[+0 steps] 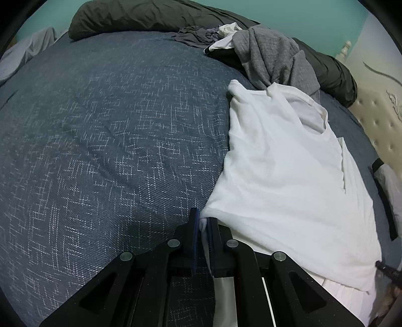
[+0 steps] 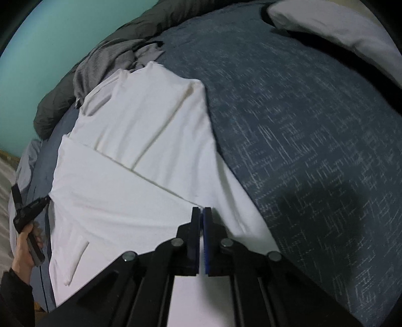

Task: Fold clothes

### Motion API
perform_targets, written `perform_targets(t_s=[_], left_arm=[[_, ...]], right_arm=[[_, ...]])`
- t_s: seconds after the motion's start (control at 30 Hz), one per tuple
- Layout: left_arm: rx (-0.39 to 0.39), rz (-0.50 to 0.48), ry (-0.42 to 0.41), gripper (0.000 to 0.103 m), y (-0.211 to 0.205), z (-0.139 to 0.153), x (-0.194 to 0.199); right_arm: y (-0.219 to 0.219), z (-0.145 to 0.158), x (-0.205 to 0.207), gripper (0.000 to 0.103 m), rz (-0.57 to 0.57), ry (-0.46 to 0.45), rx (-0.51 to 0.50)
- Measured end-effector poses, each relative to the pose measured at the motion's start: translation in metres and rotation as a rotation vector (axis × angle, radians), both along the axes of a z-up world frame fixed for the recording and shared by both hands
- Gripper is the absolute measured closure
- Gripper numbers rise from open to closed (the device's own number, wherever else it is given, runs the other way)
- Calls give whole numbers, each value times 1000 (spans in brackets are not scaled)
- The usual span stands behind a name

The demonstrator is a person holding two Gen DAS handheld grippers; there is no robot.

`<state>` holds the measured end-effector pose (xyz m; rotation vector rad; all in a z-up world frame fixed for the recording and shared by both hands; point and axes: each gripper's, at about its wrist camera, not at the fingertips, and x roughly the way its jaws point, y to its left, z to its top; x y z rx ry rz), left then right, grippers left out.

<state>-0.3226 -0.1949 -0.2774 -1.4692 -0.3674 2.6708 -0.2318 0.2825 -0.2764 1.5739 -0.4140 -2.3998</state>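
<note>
Left wrist view: my left gripper [image 1: 204, 221] is clamped on a corner of the white shirt [image 1: 284, 181], a fold of white cloth pinched between the blue pads and hanging down between the fingers. The shirt lies spread on the blue patterned bedspread [image 1: 105, 140], running from my jaws up and to the right, neck opening at the far end. Beyond it sits a grey quilted garment [image 1: 271, 57] with its edge touching the shirt's collar end, and next to that a small heap of dark and white clothes [image 1: 208, 37]. A dark duvet [image 1: 140, 17] is bunched along the far edge of the bed; tufted cream headboard [image 1: 377, 120] at right. Right wrist view: my right gripper [image 2: 202, 213] has its jaws together, pads meeting, right over the shirt's [image 2: 130, 156] near edge; can't tell whether any cloth is caught between them. Shirt shows long diagonal creases and a folded-over flap. At far left my left hand [image 2: 25, 249] grips the other tool's handle at the shirt's left side. A pale pillow [image 2: 334, 27] lies top right.
</note>
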Motion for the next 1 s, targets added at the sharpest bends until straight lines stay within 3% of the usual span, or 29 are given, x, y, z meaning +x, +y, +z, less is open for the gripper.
perform_targets(t_s=[0.1, 0.17, 0.23, 0.4, 0.53, 0.87, 1.0], left_arm=[[6, -4, 8, 94, 0, 1, 0], [52, 8, 15, 94, -5, 2, 2], [96, 27, 29, 83, -12, 5, 7], [228, 118, 75, 76, -38, 13, 29], [252, 135, 73, 70, -39, 10, 30], [237, 111, 110, 69, -23, -3, 13], [267, 77, 103, 70, -23, -11, 8]], right_arm=[[1, -2, 0, 102, -1, -1, -17], [2, -2, -4, 101, 3, -18, -34], [3, 2, -5, 101, 10, -17, -27], [4, 22, -6, 101, 52, 40, 16], [-3, 36, -9, 100, 96, 77, 30], [-62, 56, -39, 100, 217, 122, 39], [-89, 57, -53, 100, 264, 131, 39]])
